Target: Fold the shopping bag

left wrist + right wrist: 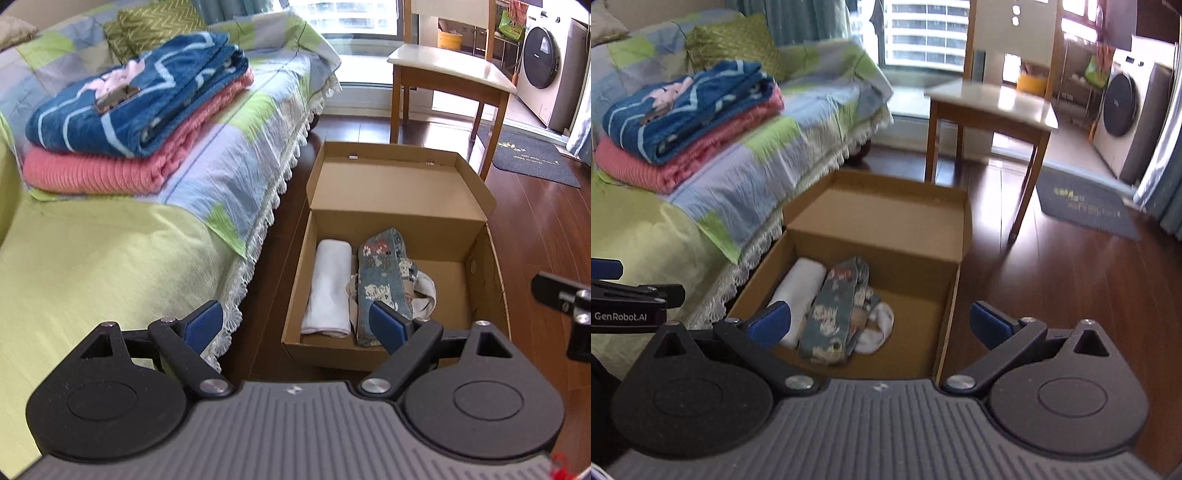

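Both claws hang wide open and empty above the near rim of the open brown cardboard box (391, 236): left claw (297, 325), right claw (882, 321). Inside lie a folded blue floral fabric shopping bag (384, 280) and a folded white cloth (328, 288).

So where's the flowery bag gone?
The folded blue floral cloth bag lies inside the open brown cardboard box on the floor beside the bed, in the middle of both views, just right of a folded white cloth.
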